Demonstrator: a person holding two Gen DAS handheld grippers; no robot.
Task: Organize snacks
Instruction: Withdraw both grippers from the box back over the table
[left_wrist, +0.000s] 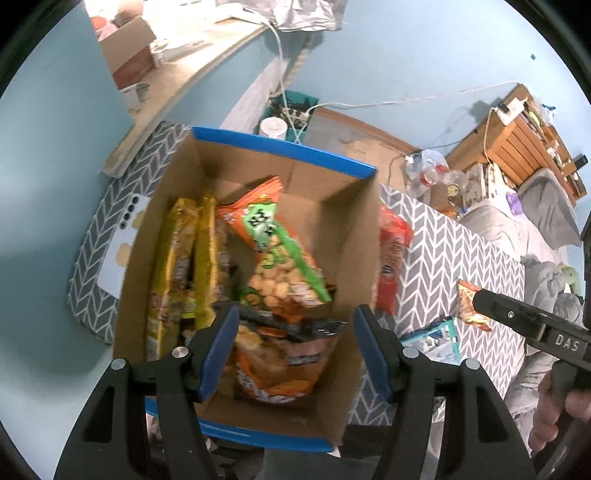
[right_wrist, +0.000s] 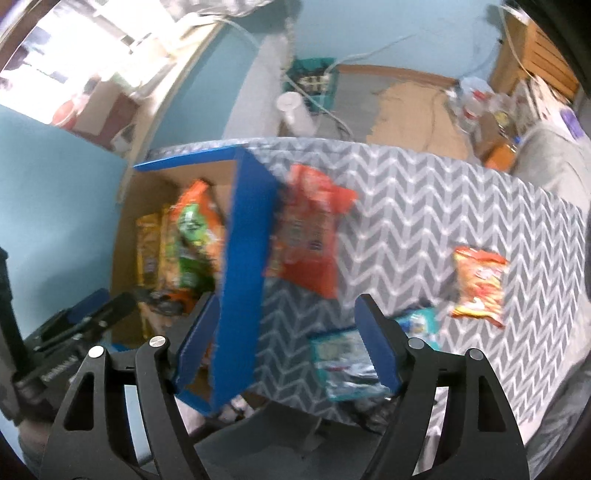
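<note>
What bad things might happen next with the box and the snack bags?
The orange-and-green bag leans loosely on the other packs in the cardboard box, so it might topple. The teal packet lies at the table's near edge and could get knocked off. The red bag rests against the box's side, awkward to grab.

box (left_wrist: 258, 155) on table (left_wrist: 443, 236) | snack bags (left_wrist: 280, 258) in box | chip bag (right_wrist: 478, 284) right of box

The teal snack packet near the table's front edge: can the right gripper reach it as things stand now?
Probably yes. The right gripper is open and empty, the teal packet lies flat beside its right finger, and nothing covers it; the box stands to the left.
</note>
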